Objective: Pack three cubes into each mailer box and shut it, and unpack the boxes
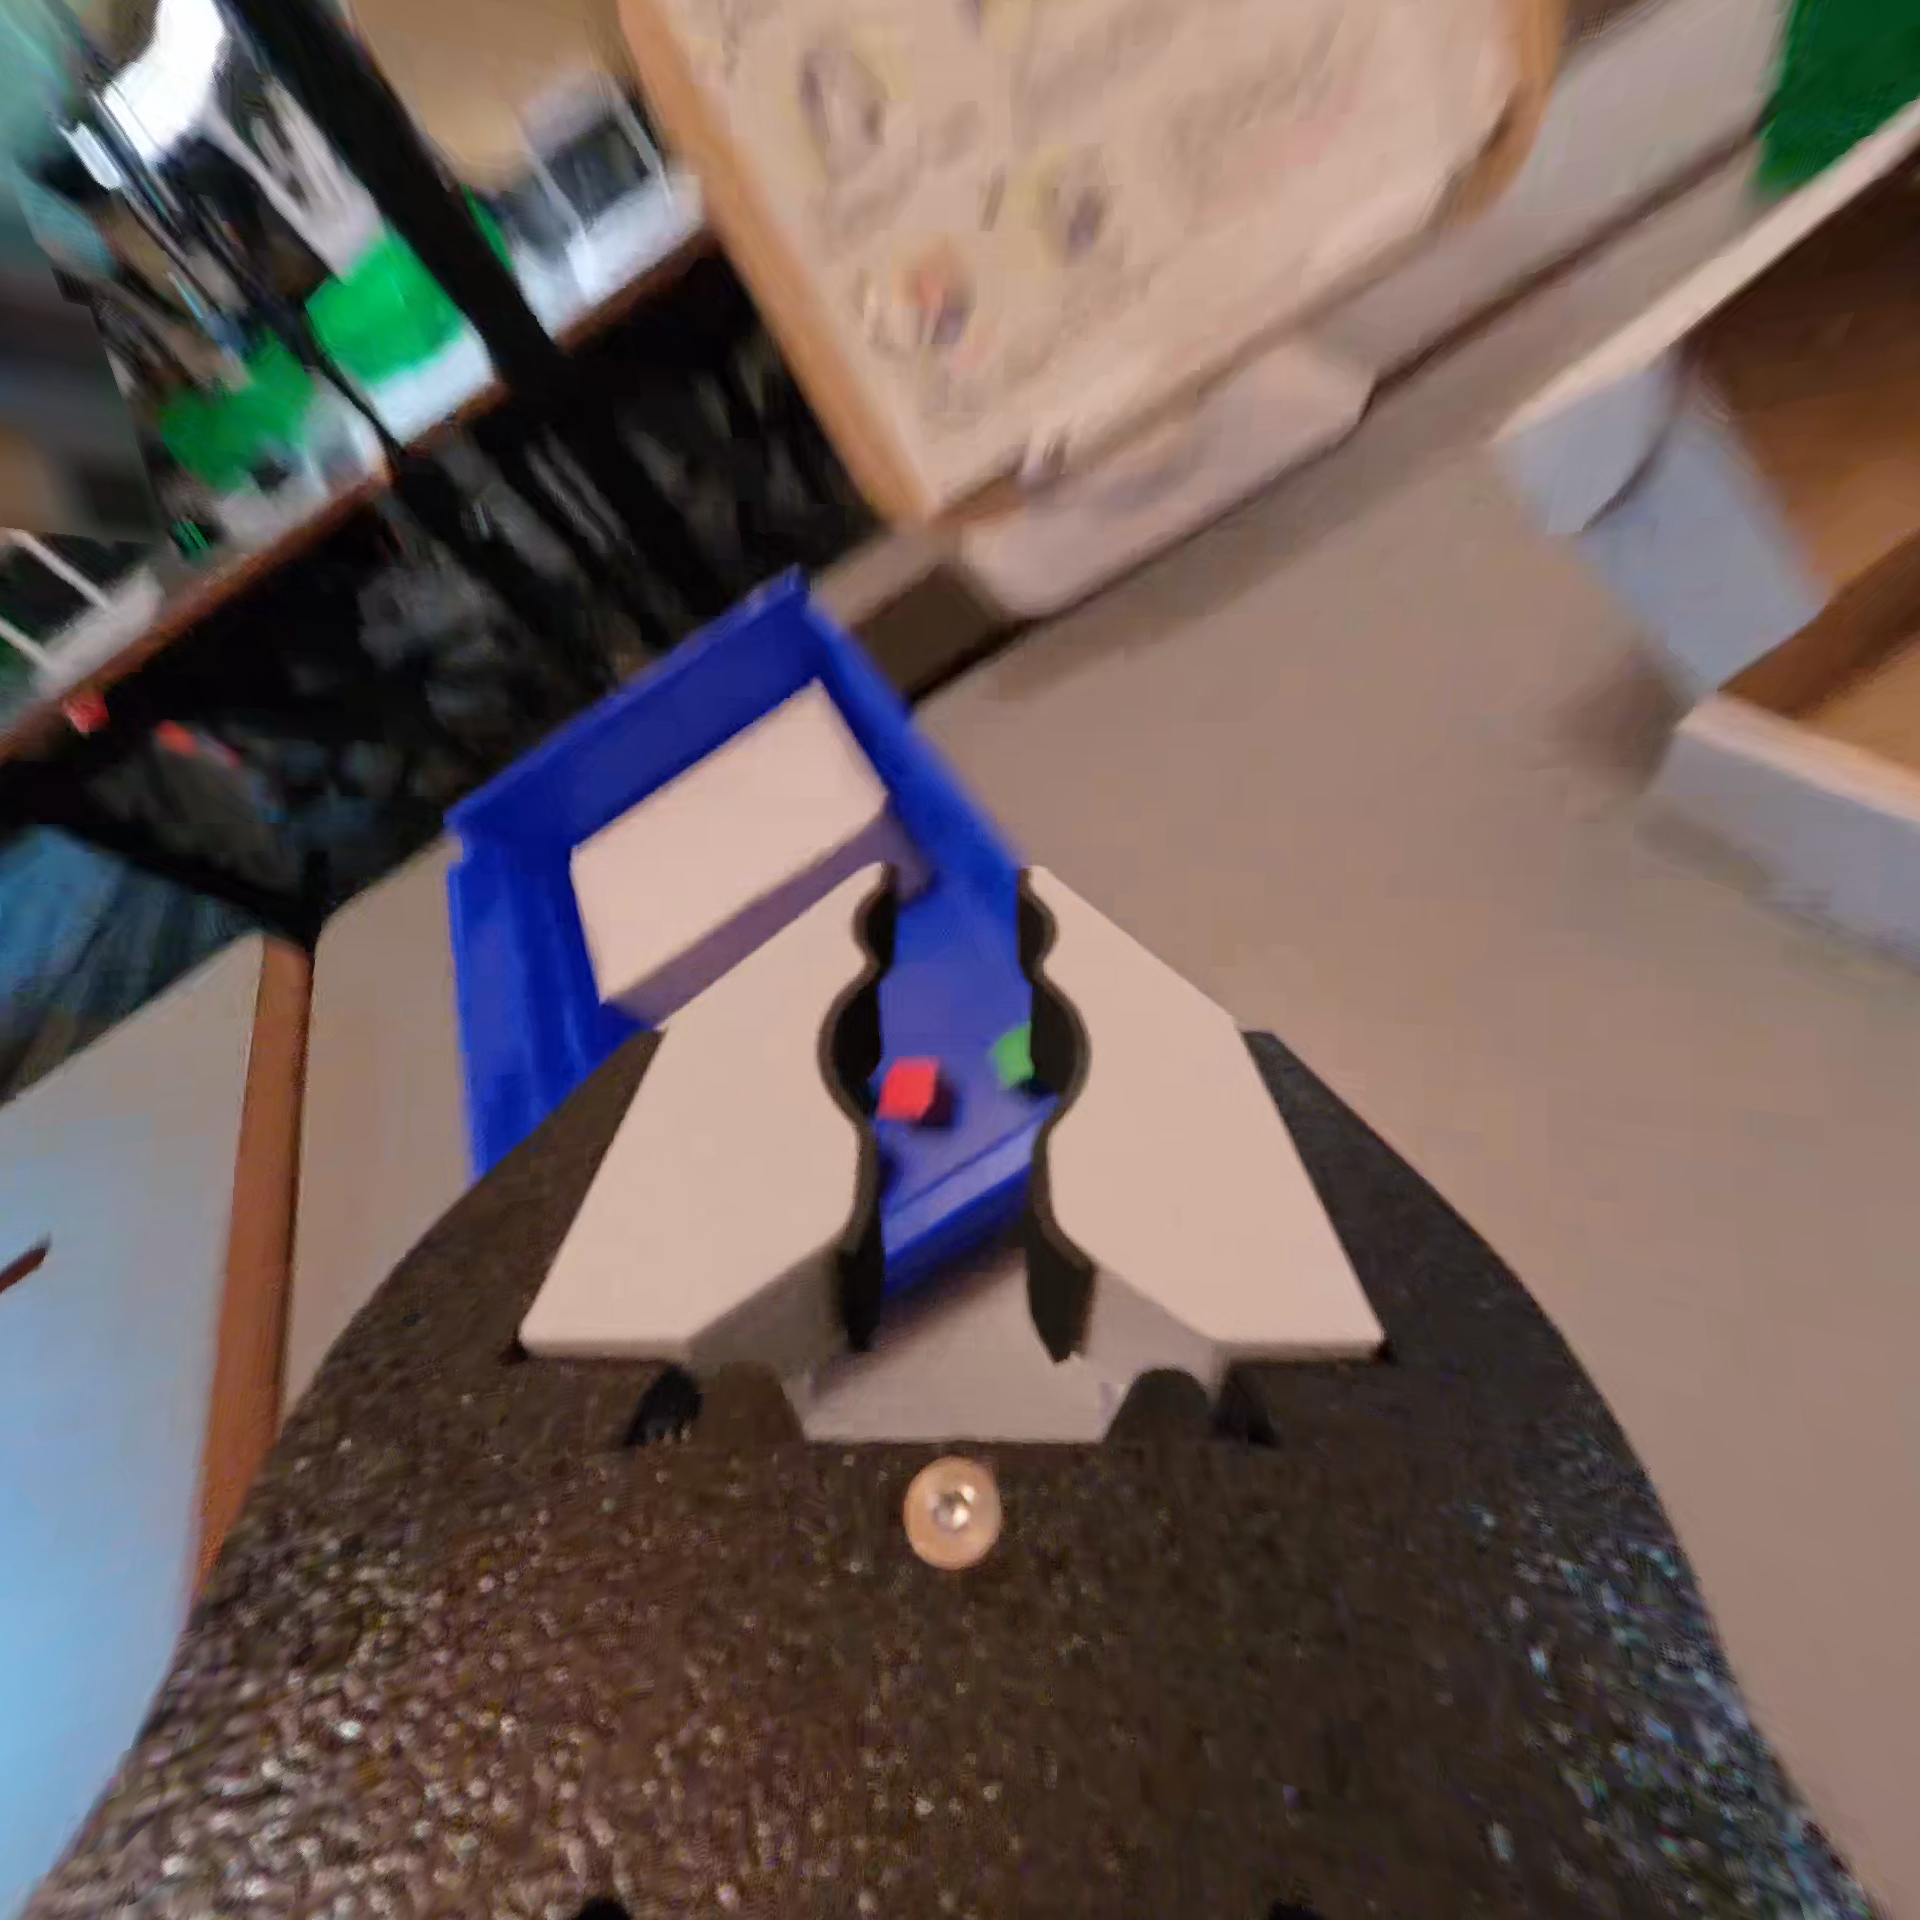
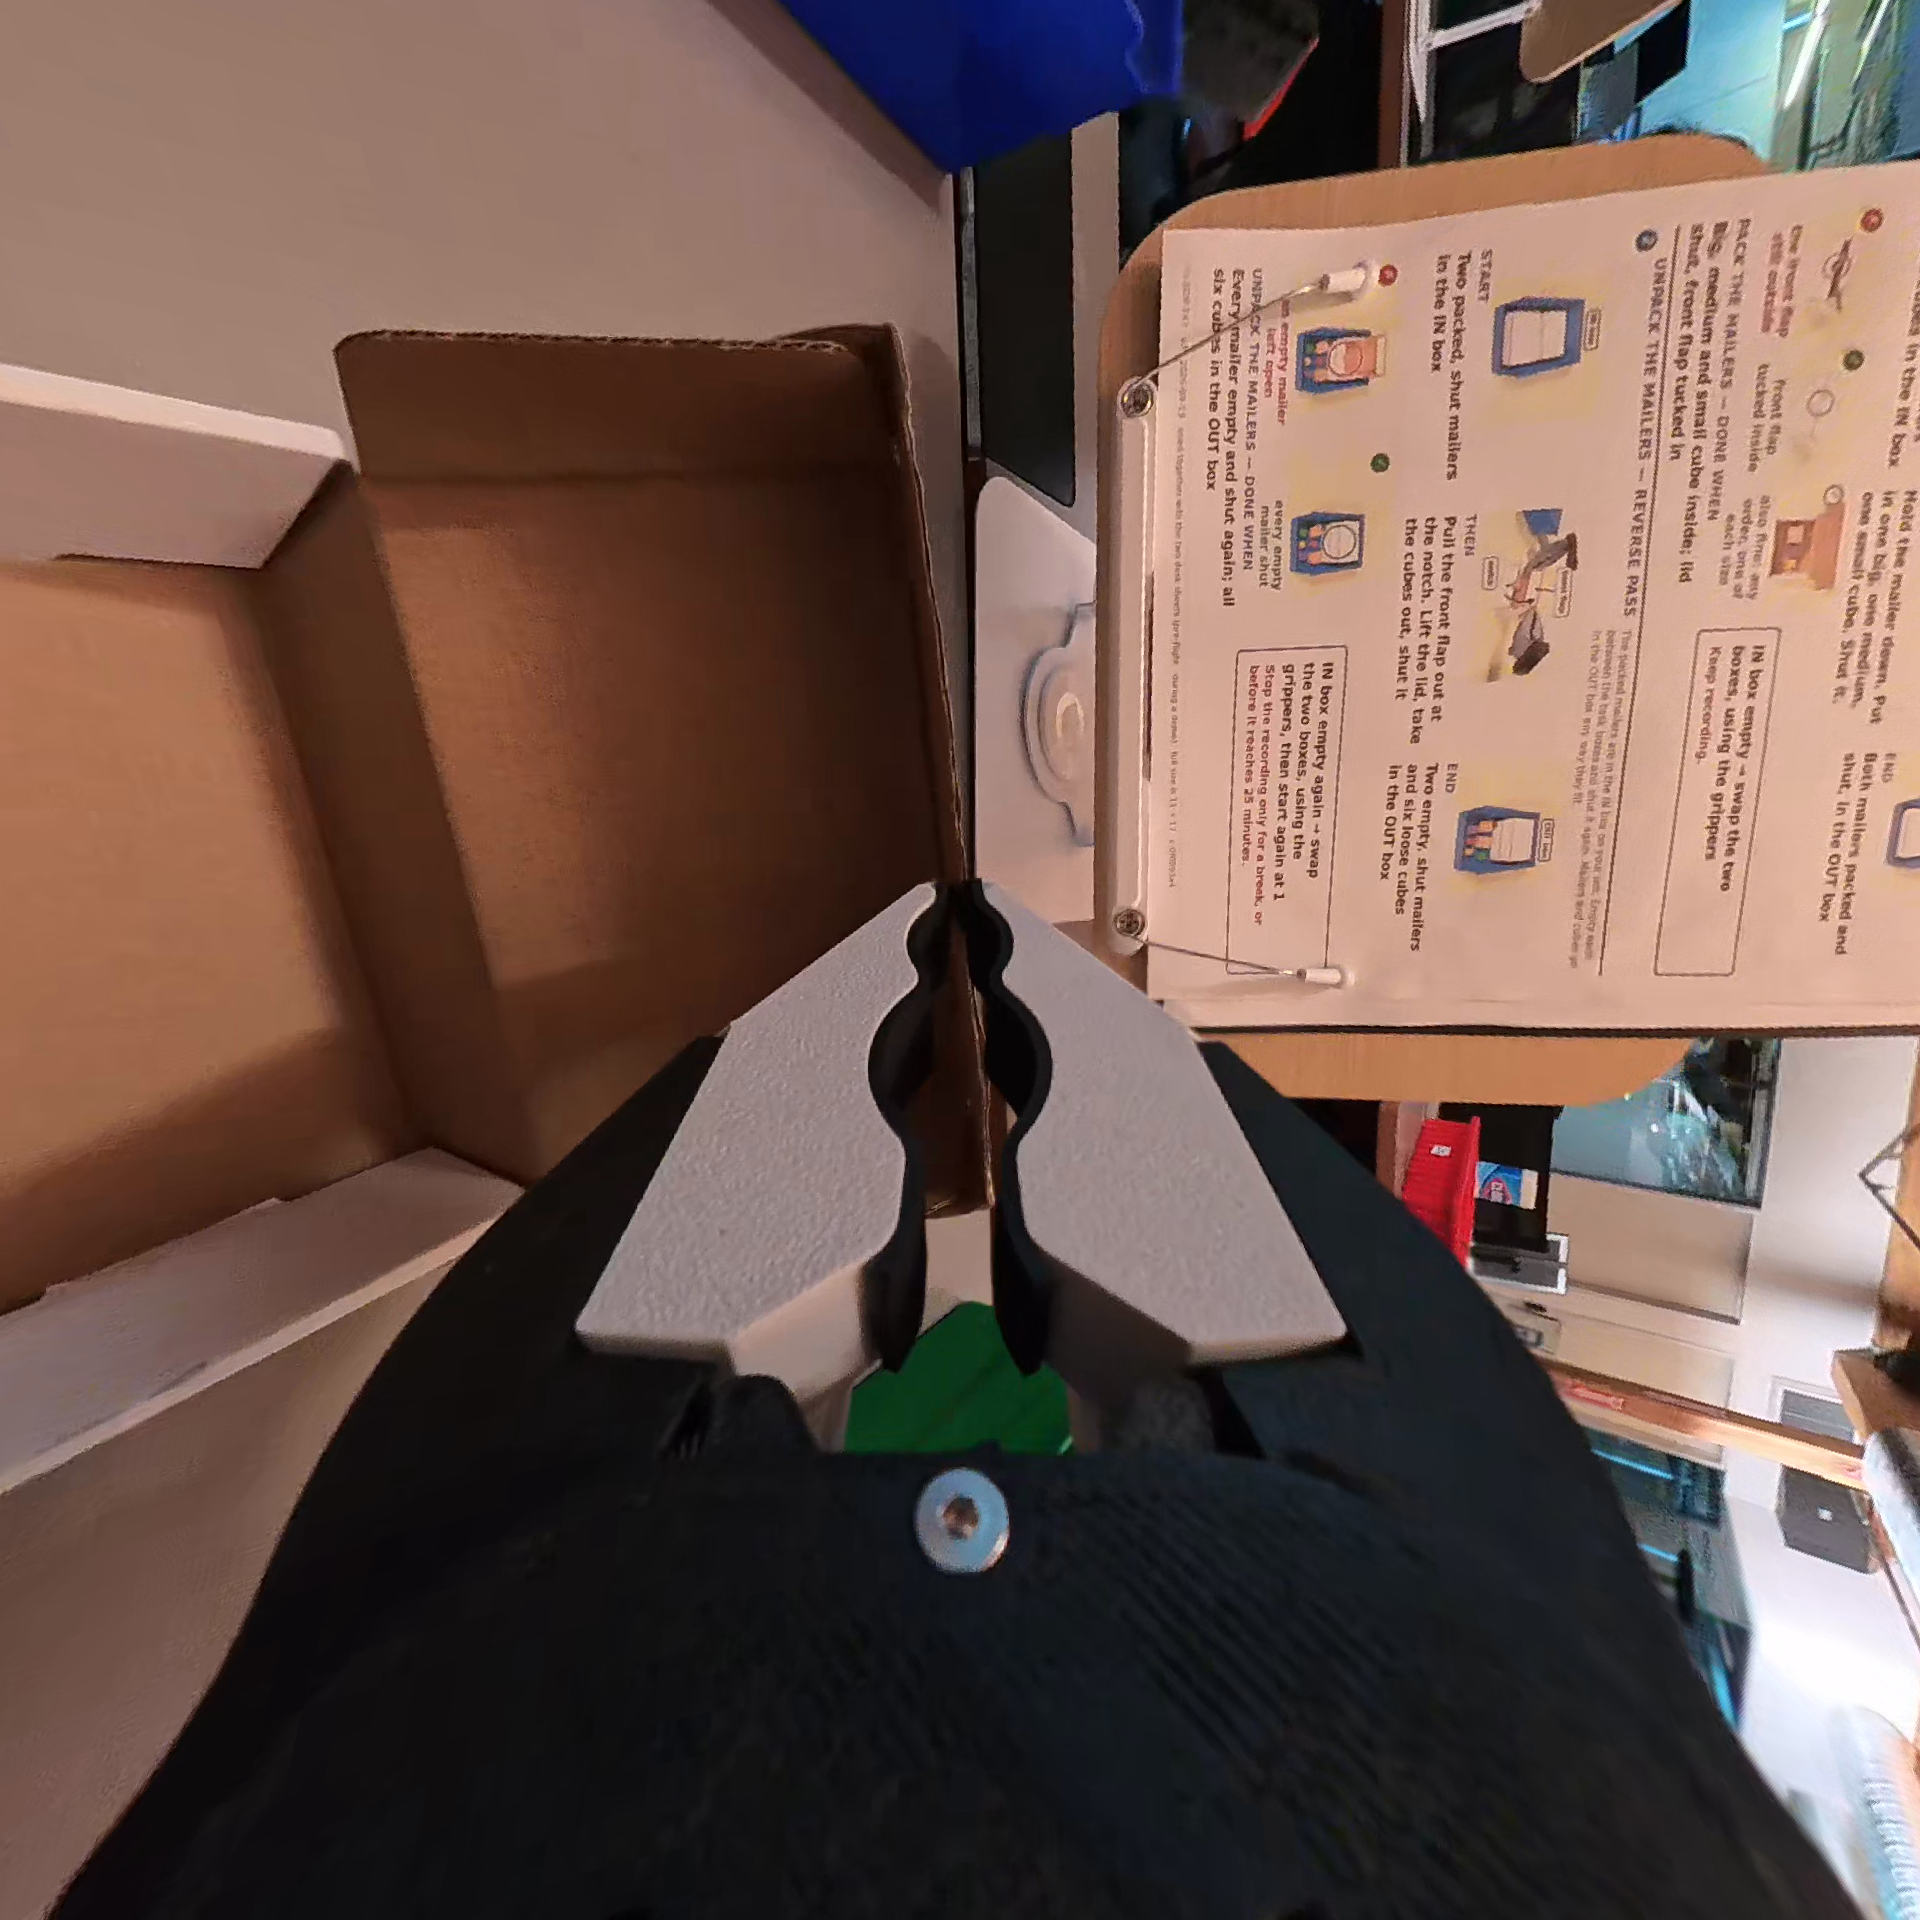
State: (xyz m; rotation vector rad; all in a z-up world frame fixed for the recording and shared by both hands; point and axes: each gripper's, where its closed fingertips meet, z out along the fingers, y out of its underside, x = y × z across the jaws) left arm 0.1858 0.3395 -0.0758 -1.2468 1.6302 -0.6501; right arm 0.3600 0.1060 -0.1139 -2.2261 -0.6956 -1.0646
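Observation:
The left wrist view is blurred. My left gripper [image 1: 956, 896] is open and empty, held above the near end of a blue bin [image 1: 520, 987]. In the bin lie a shut white mailer box [image 1: 727, 831], a red cube [image 1: 907, 1089] and a green cube [image 1: 1013, 1055]. An open mailer box [image 1: 1787, 821] shows at the right edge. In the right wrist view this open mailer [image 2: 156, 831] is brown inside and looks empty. My right gripper [image 2: 962, 896] is shut on the edge of its raised lid [image 2: 644, 644].
An instruction sheet on a wooden board [image 2: 1455, 623] stands behind the mailer, and shows blurred in the left wrist view [image 1: 1091, 208]. A green object [image 2: 956, 1392] lies under my right gripper. A blue bin corner [image 2: 987, 73] is at the top. Cluttered shelves lie beyond the table edge [image 1: 260, 1143]. About 20 cm separates my left fingertips from the red cube [image 1: 907, 1089].

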